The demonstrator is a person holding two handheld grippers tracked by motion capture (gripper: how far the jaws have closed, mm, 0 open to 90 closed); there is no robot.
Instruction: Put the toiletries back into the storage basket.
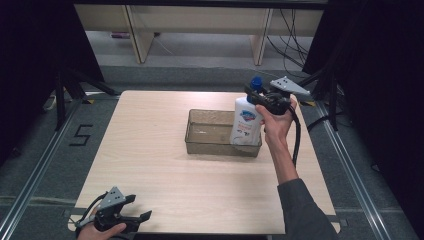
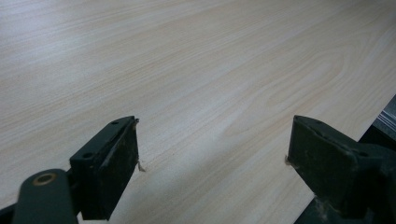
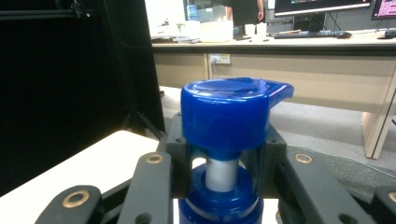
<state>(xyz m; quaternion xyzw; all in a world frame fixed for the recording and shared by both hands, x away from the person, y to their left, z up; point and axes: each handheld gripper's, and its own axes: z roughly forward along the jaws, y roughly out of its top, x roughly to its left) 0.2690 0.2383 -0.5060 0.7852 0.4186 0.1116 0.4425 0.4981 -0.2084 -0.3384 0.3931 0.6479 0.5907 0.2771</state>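
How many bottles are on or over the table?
1. The white soap bottle with a blue pump top is held by the right gripper at its neck, upright over the clear bin. None seem hidden.

We are seeing the bottle [image 1: 246,121] standing at the tray's [image 1: 205,142] right end, mid-desk [image 1: 150,150]; left tongs [image 1: 131,208] lying at near-left corner.

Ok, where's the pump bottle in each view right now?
High view: the pump bottle is right of centre, upright, its base in the clear tray, neck clamped by the right gripper.
Left gripper view: not in it.
Right gripper view: centre, the blue pump head.
Shared landmark: the wooden table.
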